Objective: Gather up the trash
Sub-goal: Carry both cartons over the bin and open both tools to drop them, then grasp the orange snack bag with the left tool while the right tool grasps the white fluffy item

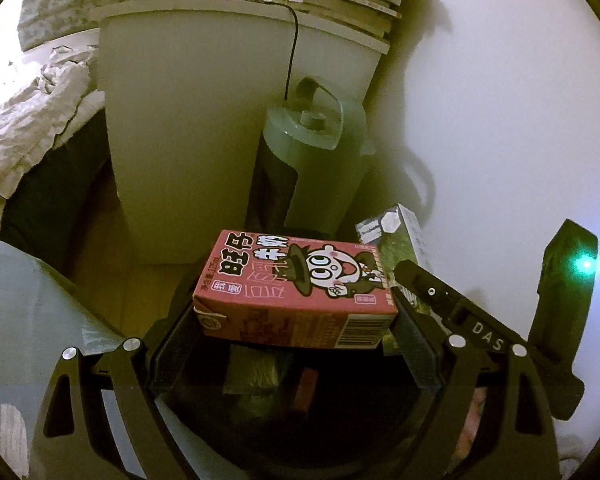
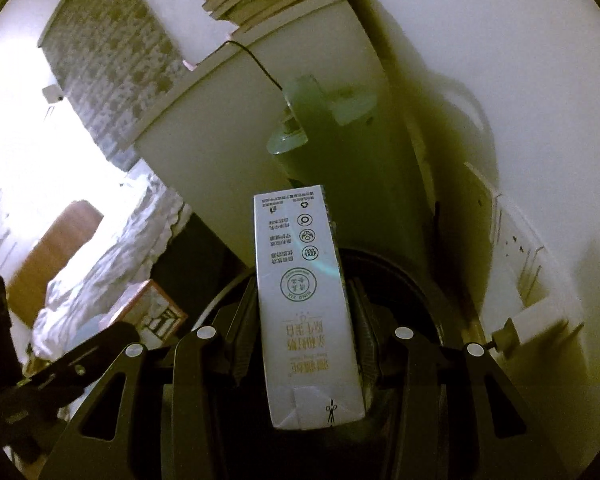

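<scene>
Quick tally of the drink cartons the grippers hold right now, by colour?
Red carton, in the left gripper: 1
White carton, in the right gripper: 1
Total: 2

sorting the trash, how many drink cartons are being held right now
2. The red carton sits crosswise between the left gripper fingers; the white carton is clamped lengthwise in the right gripper. Both hang over the dark bin; more may lie hidden inside.
</scene>
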Tool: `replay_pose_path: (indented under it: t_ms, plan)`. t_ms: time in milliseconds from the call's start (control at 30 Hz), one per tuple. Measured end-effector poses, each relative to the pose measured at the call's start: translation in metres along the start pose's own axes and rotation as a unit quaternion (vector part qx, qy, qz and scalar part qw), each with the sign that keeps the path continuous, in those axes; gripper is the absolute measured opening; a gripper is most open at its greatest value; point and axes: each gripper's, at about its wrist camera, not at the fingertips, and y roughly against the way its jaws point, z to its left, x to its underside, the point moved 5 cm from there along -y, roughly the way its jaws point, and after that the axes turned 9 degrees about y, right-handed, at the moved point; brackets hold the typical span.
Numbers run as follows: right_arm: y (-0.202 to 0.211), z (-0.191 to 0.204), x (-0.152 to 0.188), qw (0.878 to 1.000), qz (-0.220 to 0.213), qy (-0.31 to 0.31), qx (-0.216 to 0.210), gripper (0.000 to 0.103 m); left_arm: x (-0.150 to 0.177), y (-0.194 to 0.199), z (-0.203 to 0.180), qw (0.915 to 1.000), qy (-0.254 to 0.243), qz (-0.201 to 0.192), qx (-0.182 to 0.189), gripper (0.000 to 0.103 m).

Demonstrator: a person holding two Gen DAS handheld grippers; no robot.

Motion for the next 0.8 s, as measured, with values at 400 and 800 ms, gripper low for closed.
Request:
replay_pose_path:
  t_ms: [400,800]
  plan:
    - [-0.008,0.007,0.002,0.999,0.019,-0.009,-0.03,0.046,0.003,-0.011,-0.002,0.9999,-0.002,0.014,-0.003,0.089]
    - [0.008,-0.009,-0.007,0.997,-0.03,-0.064,-0.037,0.077,0.003,-0.001,-0.003,0.9999,-0.002,0.009,-0.01,0.095]
